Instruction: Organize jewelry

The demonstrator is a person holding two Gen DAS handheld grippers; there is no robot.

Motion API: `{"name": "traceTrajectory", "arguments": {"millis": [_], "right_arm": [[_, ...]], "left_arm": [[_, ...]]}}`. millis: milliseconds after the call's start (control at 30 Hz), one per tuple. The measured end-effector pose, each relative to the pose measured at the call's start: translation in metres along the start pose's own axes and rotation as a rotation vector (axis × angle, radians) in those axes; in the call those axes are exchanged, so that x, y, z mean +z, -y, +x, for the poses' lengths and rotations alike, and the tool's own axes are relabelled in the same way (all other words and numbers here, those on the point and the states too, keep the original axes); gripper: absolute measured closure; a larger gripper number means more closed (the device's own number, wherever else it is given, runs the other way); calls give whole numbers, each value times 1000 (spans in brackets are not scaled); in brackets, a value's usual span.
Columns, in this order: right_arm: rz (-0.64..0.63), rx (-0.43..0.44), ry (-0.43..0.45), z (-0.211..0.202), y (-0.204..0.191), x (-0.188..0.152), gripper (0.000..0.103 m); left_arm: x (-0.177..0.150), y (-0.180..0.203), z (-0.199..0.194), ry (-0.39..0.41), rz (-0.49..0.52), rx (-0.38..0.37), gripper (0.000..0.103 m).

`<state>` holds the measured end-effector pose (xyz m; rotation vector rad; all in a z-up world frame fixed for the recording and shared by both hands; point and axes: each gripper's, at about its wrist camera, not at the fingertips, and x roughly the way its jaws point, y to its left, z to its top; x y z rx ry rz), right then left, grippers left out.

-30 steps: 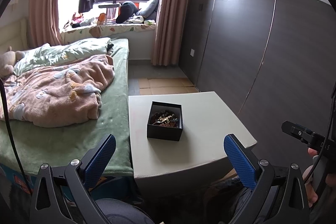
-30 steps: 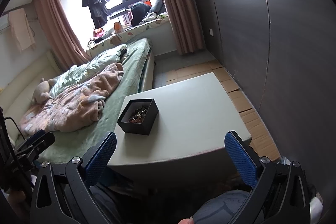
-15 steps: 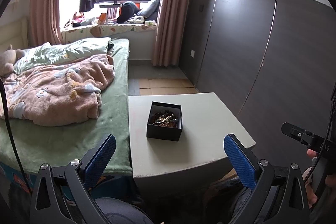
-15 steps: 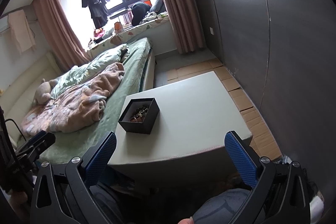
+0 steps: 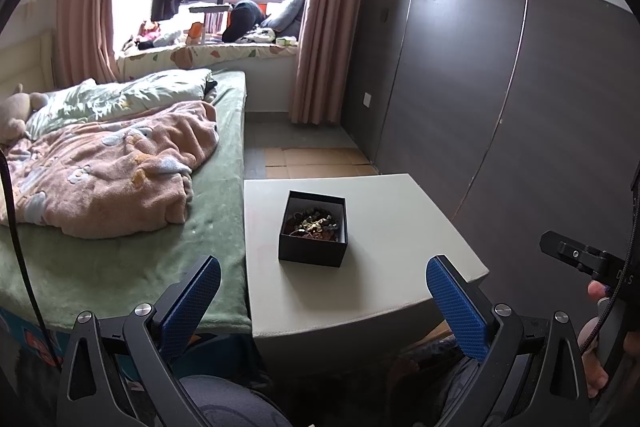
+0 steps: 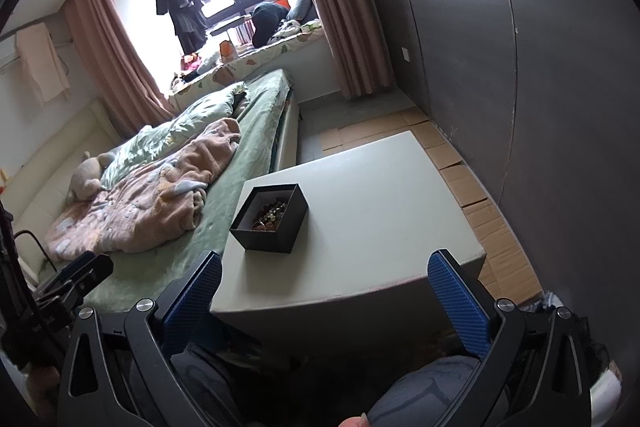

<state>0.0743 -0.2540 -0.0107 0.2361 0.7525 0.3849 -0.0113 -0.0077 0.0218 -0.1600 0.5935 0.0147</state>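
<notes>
A small black open box [image 5: 313, 229] holding a tangle of beaded jewelry [image 5: 314, 223] sits on a pale grey table [image 5: 400, 223], towards its left side. The box also shows in the right wrist view [image 6: 269, 217], with the jewelry [image 6: 272, 211] inside. My left gripper [image 5: 322, 281] is open and empty, held back from the table's near edge. My right gripper [image 6: 324, 277] is open and empty, also short of the near edge.
A bed with a green sheet [image 5: 120, 259] and pink blanket [image 5: 116, 171] adjoins the table's left side. A dark panelled wall [image 5: 520, 107] runs along the right. Cardboard sheets [image 6: 480, 195] lie on the floor beside the table.
Both views have shifted only slightly; the right gripper has drifted a little closer to the table. The box has not moved.
</notes>
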Motion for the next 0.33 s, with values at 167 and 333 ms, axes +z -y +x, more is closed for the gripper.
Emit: {"name": "traceTrajectory", "arguments": {"millis": [167, 333], "right_arm": [[-1, -2, -1, 0, 0, 0, 0], [-1, -3, -6, 0, 0, -1, 0]], "left_arm": [[-1, 1, -1, 10, 5, 2, 0], [-1, 2, 3, -18, 10, -12, 0]]}}
